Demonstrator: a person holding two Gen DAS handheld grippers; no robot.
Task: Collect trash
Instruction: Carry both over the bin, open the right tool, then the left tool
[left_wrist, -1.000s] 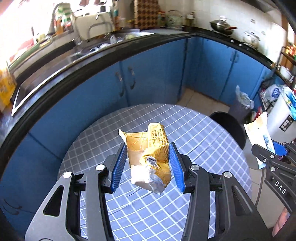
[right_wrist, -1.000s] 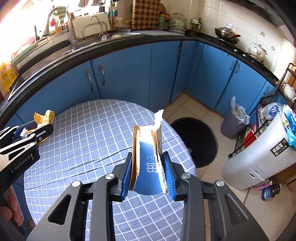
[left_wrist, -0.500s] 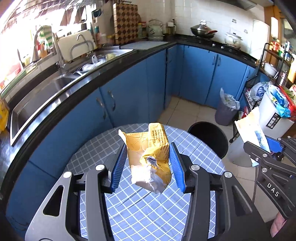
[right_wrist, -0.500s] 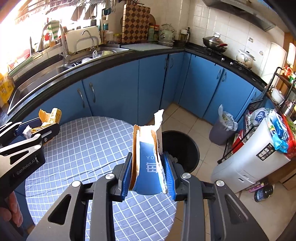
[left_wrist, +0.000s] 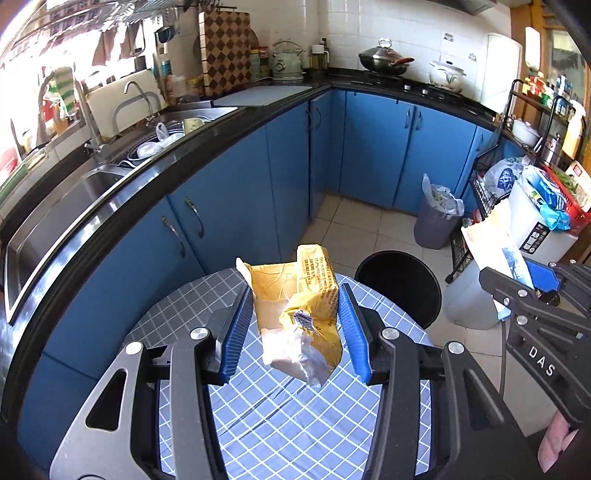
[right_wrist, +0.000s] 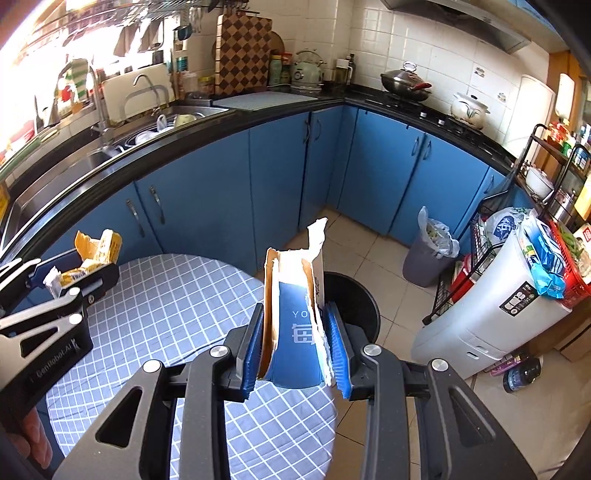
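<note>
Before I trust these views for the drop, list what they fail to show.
- Black bin interior: pure dark in both views; contents unreadable.
- Carton print, right wrist view: right gripper and torn edges cut it off.
- Yellow wrapper text, left wrist view: too small; left gripper pads cover its sides.

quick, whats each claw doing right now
Left claw: closed on the crumpled yellow wrapper.
Right claw: closed on the torn blue and white carton.

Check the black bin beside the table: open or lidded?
Open: the black bin shows a dark round mouth with no lid, beyond the checked table.
</note>
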